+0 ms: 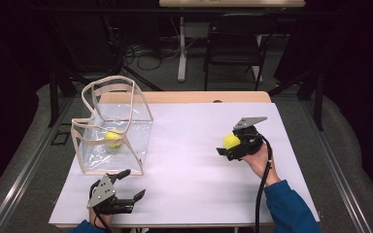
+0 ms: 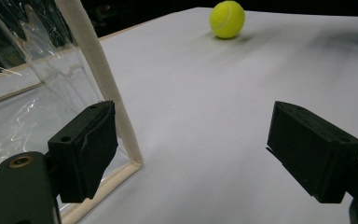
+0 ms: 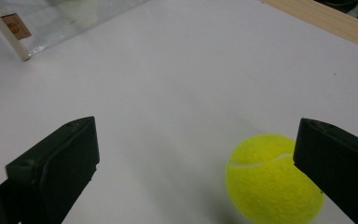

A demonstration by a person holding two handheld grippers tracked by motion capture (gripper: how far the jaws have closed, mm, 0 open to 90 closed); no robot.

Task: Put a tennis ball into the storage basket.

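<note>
A clear plastic bag with cream trim stands open at the table's left, with a yellow tennis ball inside it. A second tennis ball rests on the white table cover at the right. My right gripper is open around that ball; in the right gripper view the ball lies close to the right-hand jaw of the gripper, apart from the other. My left gripper is open and holds nothing, just in front of the bag's near corner. The bag's trim rises beside one jaw of the left gripper.
The white cover spans the table, and a wooden strip shows along the far edge. A dark chair and a table leg stand beyond it. In the left gripper view the far ball lies across the cover.
</note>
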